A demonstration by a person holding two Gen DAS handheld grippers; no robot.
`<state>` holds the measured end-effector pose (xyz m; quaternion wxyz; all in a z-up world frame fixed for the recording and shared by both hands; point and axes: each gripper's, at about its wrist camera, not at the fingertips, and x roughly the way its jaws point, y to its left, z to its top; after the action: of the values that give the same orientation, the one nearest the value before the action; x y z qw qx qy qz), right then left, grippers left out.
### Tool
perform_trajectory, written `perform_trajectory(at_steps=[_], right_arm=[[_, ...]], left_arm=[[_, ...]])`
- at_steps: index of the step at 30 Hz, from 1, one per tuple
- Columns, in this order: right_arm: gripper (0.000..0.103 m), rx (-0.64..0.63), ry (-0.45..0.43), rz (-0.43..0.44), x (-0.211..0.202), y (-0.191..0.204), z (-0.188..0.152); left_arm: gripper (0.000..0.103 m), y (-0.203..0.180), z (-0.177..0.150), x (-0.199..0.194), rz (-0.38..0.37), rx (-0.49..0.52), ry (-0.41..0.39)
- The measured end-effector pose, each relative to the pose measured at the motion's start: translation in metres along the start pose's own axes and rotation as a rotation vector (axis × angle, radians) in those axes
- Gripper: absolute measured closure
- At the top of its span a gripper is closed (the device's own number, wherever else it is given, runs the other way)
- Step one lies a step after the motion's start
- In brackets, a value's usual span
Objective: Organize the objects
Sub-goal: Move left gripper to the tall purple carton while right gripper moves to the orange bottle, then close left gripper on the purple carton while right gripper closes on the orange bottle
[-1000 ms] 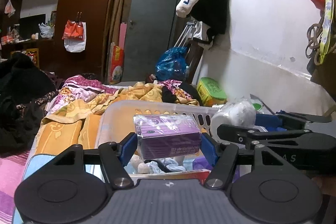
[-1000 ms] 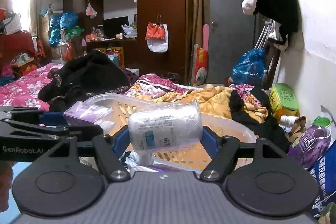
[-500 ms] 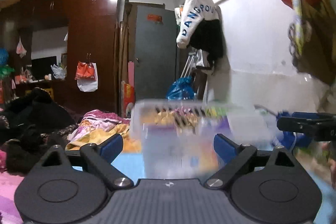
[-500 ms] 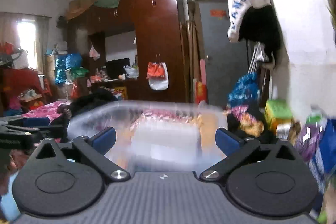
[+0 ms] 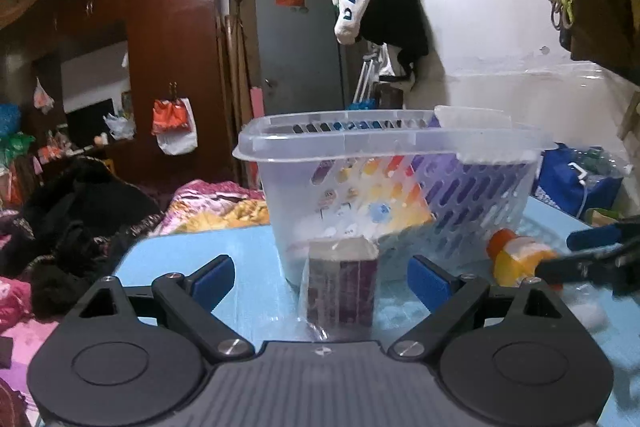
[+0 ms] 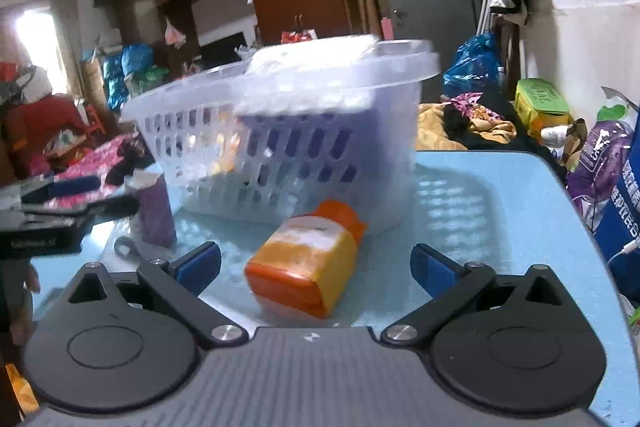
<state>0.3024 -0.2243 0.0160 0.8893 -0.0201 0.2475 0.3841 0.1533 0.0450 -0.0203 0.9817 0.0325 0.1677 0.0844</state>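
A clear plastic basket (image 5: 400, 163) with slotted walls stands on the light blue table (image 5: 224, 251) and holds several colourful items. It also shows in the right wrist view (image 6: 280, 131). My left gripper (image 5: 320, 277) is open, and a purple wrapped box (image 5: 340, 287) stands upright on the table between its fingers, in front of the basket. My right gripper (image 6: 316, 267) is open around an orange and white packet (image 6: 308, 267) that lies on the table. The purple box also shows at the left of the right wrist view (image 6: 154, 211).
A bed with dark clothes and patterned blankets (image 5: 80, 211) lies left of the table. Bags and packets (image 6: 600, 155) stand along the white wall on the right. A small metal ring (image 6: 124, 247) lies on the table near the purple box.
Both grippers have let go of the purple box and the white roll over the basket, opened, and dropped low to the table. Each now frames a different object on the table.
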Motion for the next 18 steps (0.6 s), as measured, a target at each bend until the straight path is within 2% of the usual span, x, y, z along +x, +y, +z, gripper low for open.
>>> perform_trajectory(at_steps=[3,8,14,17,18], right_arm=[[0.0,-0.016,0.007,0.001,0.0,0.01,-0.005],[0.009,-0.012,0.04,-0.035,0.002,0.013,-0.007],[0.013,-0.024,0.045,-0.064,0.002,0.016,-0.008],[0.019,-0.04,0.049,-0.074,0.003,0.018,-0.009],[0.025,-0.04,0.054,-0.07,0.004,0.018,-0.009]], left_arm=[[0.008,0.0,0.0,0.008,-0.006,-0.018,0.015],[0.008,0.004,0.001,0.01,0.013,-0.048,0.011],[0.008,-0.002,0.003,0.015,0.017,-0.016,0.039],[0.008,-0.004,0.004,0.02,0.022,-0.007,0.069],[0.008,-0.004,0.004,0.02,0.027,-0.008,0.072]])
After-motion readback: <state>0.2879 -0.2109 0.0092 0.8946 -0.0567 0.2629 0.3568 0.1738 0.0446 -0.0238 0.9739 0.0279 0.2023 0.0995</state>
